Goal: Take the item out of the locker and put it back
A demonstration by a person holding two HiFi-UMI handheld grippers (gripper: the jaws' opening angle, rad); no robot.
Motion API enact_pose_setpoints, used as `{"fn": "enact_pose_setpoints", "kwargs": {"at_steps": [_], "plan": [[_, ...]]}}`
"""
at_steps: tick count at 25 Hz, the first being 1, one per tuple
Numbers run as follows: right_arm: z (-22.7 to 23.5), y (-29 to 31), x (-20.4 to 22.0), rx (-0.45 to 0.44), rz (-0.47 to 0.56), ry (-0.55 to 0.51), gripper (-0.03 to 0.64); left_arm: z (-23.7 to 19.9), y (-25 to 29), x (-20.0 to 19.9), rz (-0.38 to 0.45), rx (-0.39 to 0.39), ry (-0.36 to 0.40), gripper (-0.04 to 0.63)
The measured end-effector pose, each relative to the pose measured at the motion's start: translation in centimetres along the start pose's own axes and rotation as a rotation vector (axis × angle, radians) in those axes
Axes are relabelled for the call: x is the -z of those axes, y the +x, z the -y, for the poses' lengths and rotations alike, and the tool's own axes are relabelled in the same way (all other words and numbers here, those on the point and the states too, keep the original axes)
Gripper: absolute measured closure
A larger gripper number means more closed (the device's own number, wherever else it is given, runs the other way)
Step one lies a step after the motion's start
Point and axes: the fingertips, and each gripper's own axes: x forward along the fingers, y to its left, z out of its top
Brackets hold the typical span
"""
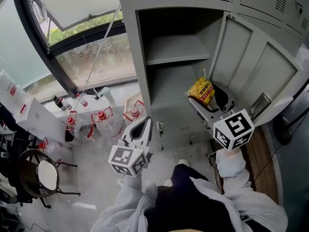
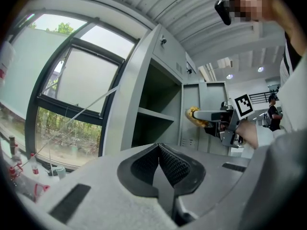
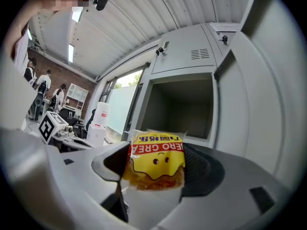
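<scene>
The right tool [image 1: 208, 102] is clamped on a yellow snack packet [image 1: 202, 91], with its pads pressing the packet's sides. It holds the packet in front of the open locker [image 1: 141, 57], below the shelf [image 1: 176, 50], with the swung-out door [image 1: 260, 66] at three o'clock. The left tool [image 1: 143, 127], at eight o'clock from the packet, has its jaws together on nothing, close to the locker's front edge.
</scene>
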Motion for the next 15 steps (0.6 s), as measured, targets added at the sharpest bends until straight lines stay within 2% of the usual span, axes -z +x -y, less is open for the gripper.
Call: {"fn": "enact_pose_setpoints", "kwargs": {"at_steps": [6, 10, 15], "plan": [[-0.6, -3.3, 4.5, 0.089, -0.073, 0.045, 0.298, -0.3, -0.4, 0.2, -0.004, -0.019, 0.0, 0.589], [-0.8, -3.8, 6.1, 0.084, -0.08, 0.117, 0.298, -0.3, -0.7, 0.6, -0.008, -0.034, -0.009, 0.589], [-1.3, -3.2, 6.5, 0.072, -0.078, 0.126, 0.298, -0.3, -1.0, 1.2, -0.023, -0.046, -0.005, 0.589]]}}
